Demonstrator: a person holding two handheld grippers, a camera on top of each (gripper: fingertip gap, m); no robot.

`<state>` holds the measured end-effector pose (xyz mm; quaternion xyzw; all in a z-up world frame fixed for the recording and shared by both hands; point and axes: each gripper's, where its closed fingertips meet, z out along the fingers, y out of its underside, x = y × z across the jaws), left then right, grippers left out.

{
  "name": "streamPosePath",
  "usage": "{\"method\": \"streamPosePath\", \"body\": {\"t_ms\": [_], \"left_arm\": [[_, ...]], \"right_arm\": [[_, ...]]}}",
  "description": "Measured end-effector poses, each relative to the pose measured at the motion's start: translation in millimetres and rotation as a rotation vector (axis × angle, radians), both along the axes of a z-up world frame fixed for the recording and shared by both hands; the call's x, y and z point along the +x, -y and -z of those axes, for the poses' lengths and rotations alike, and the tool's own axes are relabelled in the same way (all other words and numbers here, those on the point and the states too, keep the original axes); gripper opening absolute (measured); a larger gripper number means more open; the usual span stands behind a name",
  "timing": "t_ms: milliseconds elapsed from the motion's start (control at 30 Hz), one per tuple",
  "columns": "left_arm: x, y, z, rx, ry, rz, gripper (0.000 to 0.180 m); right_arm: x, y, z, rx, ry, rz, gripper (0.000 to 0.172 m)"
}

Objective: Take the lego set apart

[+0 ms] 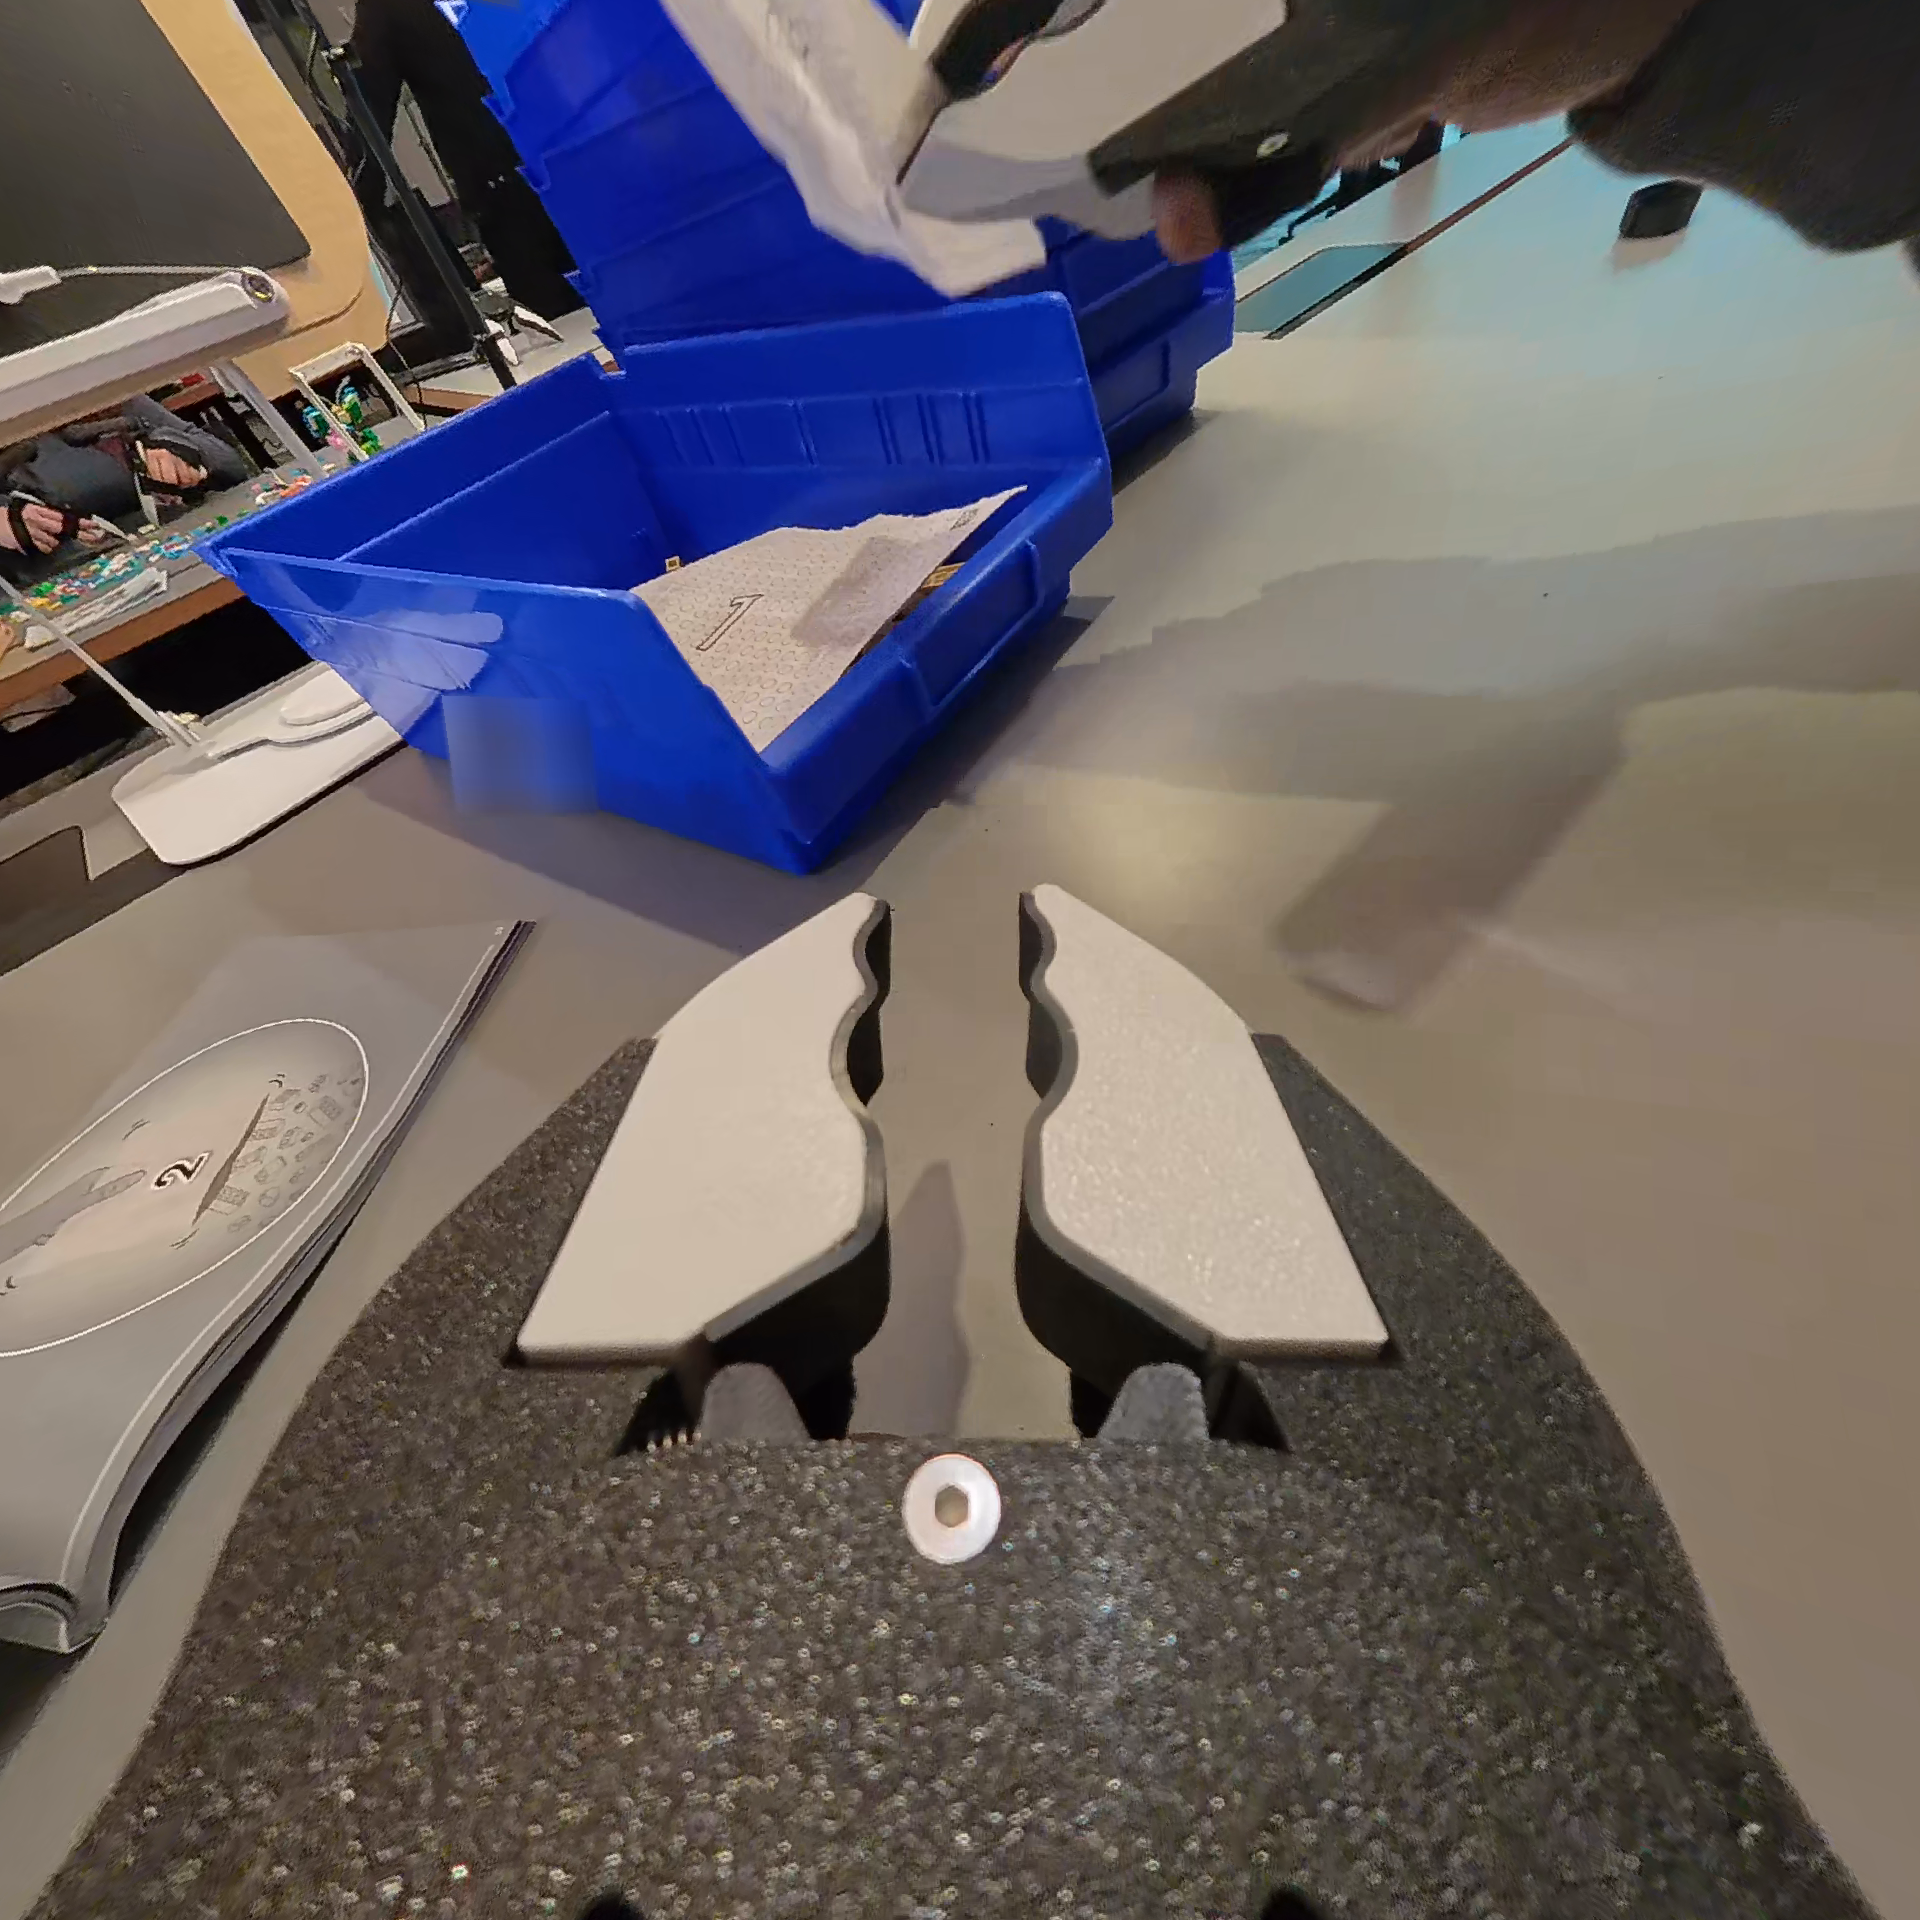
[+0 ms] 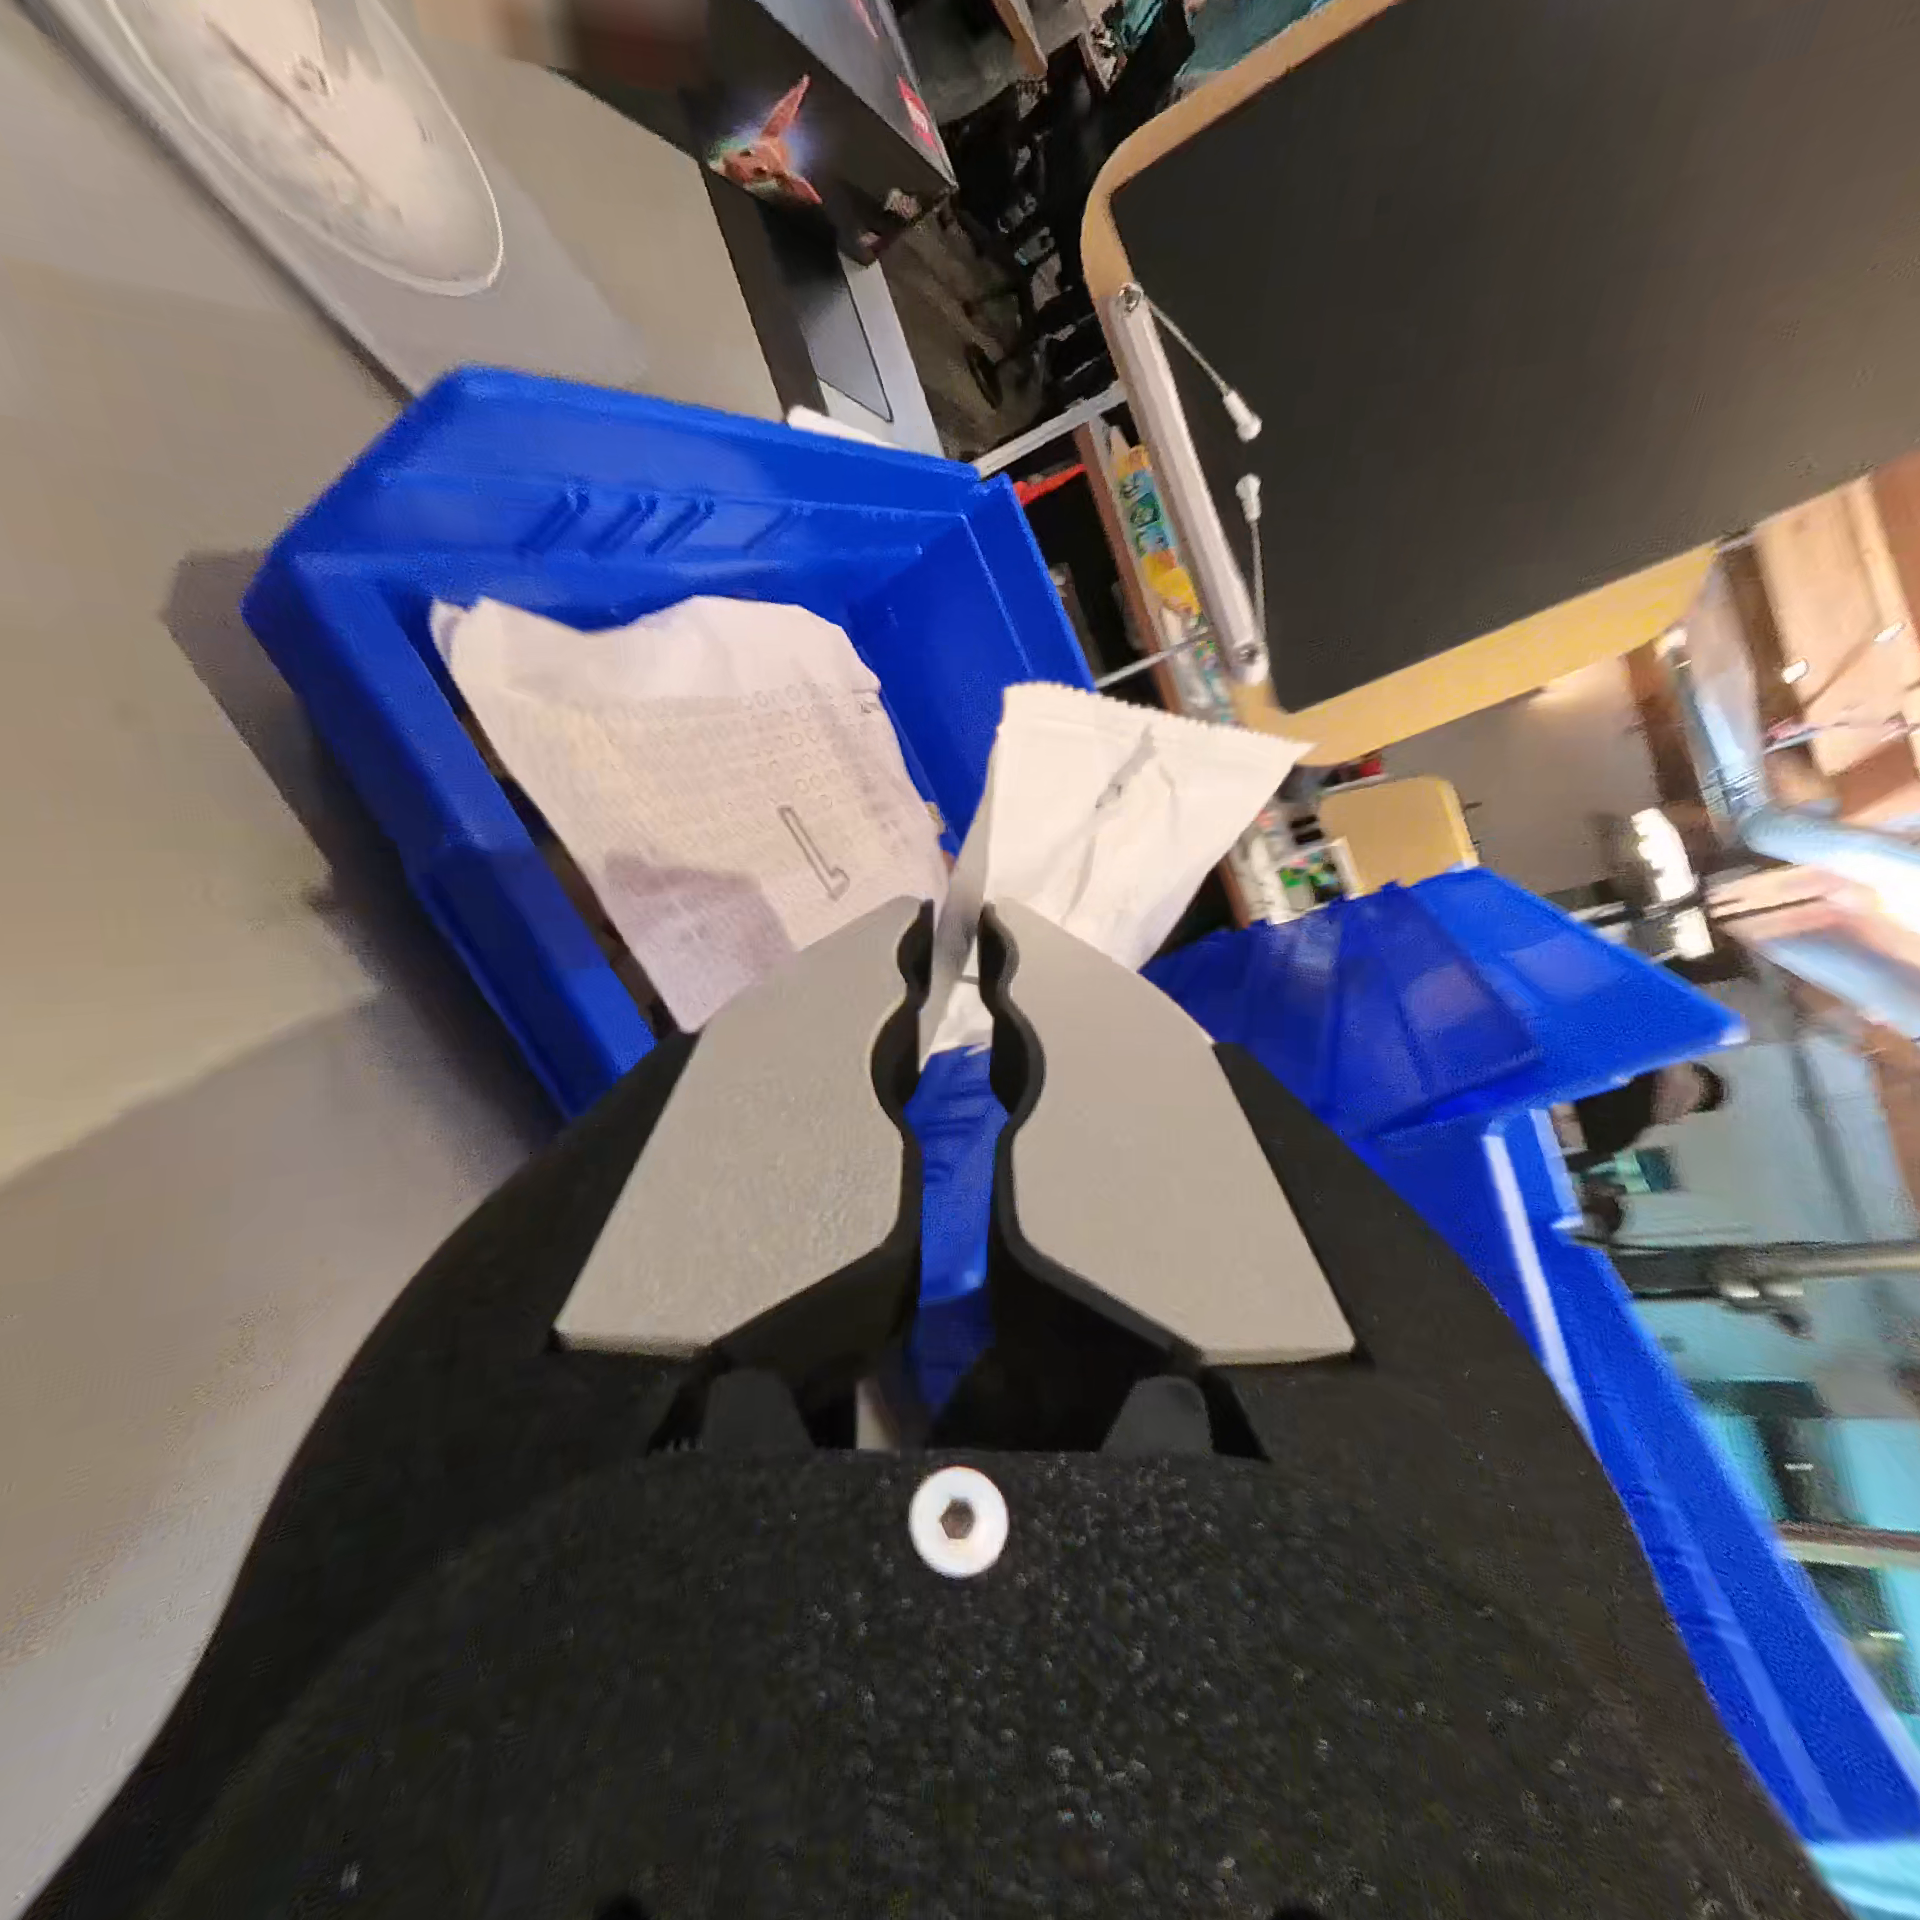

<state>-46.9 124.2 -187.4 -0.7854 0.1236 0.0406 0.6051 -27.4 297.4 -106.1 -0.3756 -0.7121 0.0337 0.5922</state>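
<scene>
Blur smears the white bag (image 2: pixel 1122 821) pinched in right gripper (image 2: pixel 958 925) fingers.

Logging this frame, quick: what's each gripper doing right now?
Left gripper: open, nothing between its fingers, above the grey table.
Right gripper: closed on a white paper bag.

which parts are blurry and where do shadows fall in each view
Left wrist view: the right gripper and its white bag are motion-blurred at top, and soft shadows cross the table; the left gripper is sharp. Right wrist view: the bins and background smear, fingers stay crisp.
</scene>
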Motion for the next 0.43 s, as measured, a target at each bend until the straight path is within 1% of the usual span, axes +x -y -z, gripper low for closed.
{"method": "streamPosePath", "body": {"t_ms": [100,167,300,433], "left_arm": [[-1,0,-1,0.002,0.011,-0.003,0.023],[-1,-1,0,-0.003,0.01,-0.003,0.023],[1,-2,3,-0.018,-0.01,0.002,0.023],[3,-3,6,-0.031,-0.028,0.008,0.023]], "right_arm": [[-8,3,9,-0.156,-0.041,0.036,0.007],[-5,3,17,-0.223,-0.042,0.071,0.007],[12,2,31,-0.276,-0.042,0.134,0.008],[20,7,34,-0.345,-0.096,0.102,0.007]]}}
